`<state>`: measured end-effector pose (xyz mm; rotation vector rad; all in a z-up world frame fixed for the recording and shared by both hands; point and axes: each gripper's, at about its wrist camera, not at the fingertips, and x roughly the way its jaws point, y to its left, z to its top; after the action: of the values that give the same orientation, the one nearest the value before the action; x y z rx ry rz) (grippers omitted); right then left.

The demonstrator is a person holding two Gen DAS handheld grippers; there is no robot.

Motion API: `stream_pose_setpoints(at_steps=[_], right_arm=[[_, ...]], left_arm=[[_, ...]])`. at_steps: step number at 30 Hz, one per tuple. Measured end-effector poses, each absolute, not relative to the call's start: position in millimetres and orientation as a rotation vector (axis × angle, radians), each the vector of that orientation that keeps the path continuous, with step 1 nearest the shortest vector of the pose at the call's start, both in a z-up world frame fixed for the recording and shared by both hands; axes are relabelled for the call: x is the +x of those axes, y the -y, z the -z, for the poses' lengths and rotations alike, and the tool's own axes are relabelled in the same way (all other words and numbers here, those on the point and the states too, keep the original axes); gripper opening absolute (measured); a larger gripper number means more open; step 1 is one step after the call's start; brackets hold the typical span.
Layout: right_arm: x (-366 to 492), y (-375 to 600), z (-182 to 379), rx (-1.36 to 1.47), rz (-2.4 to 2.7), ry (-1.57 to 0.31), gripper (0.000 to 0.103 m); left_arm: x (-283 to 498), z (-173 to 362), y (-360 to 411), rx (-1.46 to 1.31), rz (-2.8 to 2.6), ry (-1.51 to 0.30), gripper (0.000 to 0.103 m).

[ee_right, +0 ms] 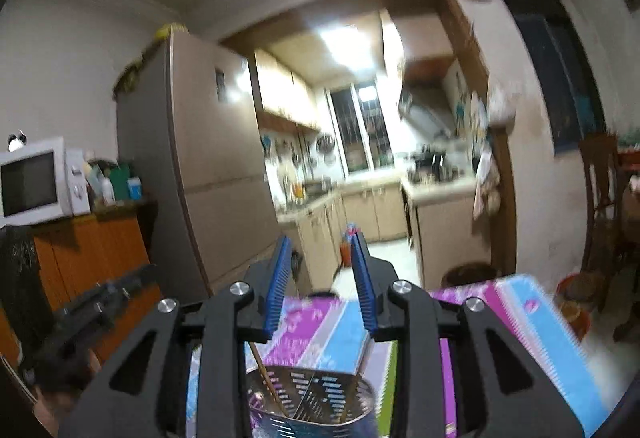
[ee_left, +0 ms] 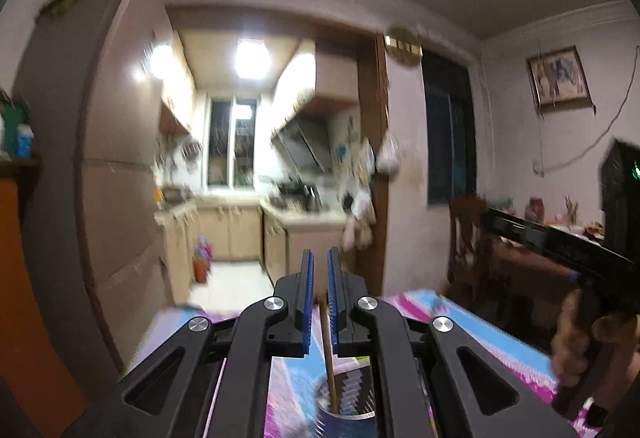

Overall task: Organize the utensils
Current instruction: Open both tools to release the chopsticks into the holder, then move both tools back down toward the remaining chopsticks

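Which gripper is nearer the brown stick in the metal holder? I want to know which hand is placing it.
Left. The left gripper has the brown stick between its fingers above the metal holder; the right gripper is open above the holder, with the stick off to its left.

one holder (ee_right: 316, 394), two chopsticks (ee_right: 266, 378) (maybe more)

Ahead of me a tall fridge (ee_right: 200, 166) stood beside the lit kitchen doorway (ee_left: 256, 166); a white microwave (ee_right: 38, 182) sat on an orange cabinet (ee_right: 92, 254)
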<state>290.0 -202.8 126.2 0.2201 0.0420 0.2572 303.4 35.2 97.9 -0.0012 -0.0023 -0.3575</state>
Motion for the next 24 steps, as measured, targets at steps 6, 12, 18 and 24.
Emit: stream_pose_setpoints(at_steps=[6,12,18,24], right_arm=[[179.6,246.2,-172.4,0.146,-0.196,0.140,0.059],[59.1,286.8,-171.7,-0.006,-0.059,0.198,0.091],[-0.4,322.3,-125.2,0.013,0.121,0.064,0.093],[-18.5,327.1,-68.9,0.120,0.170,-0.100,0.095]], left_arm=[[204.5,-151.8,-79.3,0.058,0.265,0.188,0.047],[83.6,-142.1,-115.2,0.242,0.079,0.279,0.080],[9.6,-96.5,-147.9,0.245,-0.052,0.202,0.086],[-6.3,-13.7,-164.6,0.151,-0.011,-0.102,0.087]])
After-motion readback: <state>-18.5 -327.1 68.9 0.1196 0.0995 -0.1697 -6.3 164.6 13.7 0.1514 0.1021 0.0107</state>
